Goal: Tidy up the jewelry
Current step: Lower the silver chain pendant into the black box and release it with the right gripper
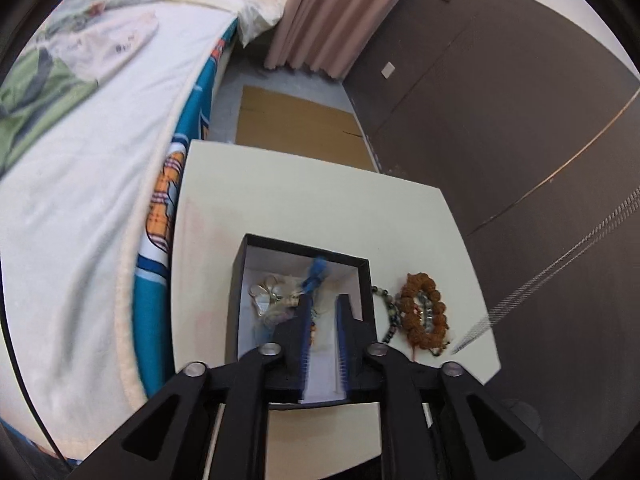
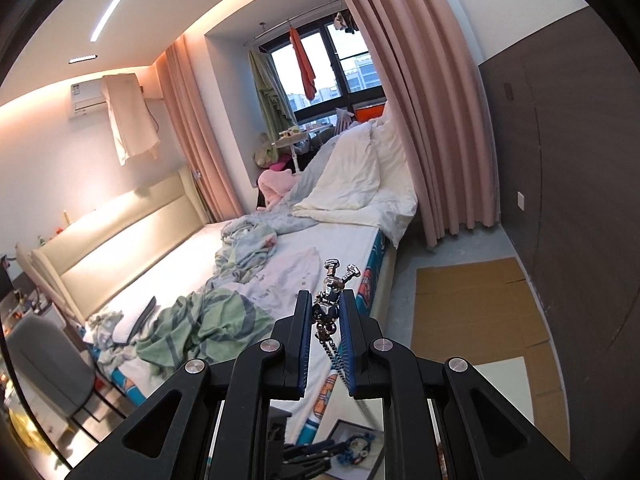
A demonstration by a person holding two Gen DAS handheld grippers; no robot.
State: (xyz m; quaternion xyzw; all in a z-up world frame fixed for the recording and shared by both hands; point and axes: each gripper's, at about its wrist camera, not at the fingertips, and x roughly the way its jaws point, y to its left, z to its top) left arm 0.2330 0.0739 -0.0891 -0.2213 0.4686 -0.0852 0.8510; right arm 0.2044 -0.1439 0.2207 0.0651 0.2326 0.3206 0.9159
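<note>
Your left gripper (image 1: 322,312) hangs spread inside the black jewelry box (image 1: 362,280) on the desk (image 1: 312,208). Your right gripper (image 2: 326,308) pinches a silver robot pendant (image 2: 332,280) aloft; its dangling chain (image 2: 340,376) could snag the box rim or slip free.

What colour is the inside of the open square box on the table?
White inside, black outside: the open square box shows best in the left wrist view.

One box (image 1: 362,280), two bracelets (image 1: 424,312) beside it near the table's (image 1: 280,200) right edge, one pendant (image 2: 330,300).
</note>
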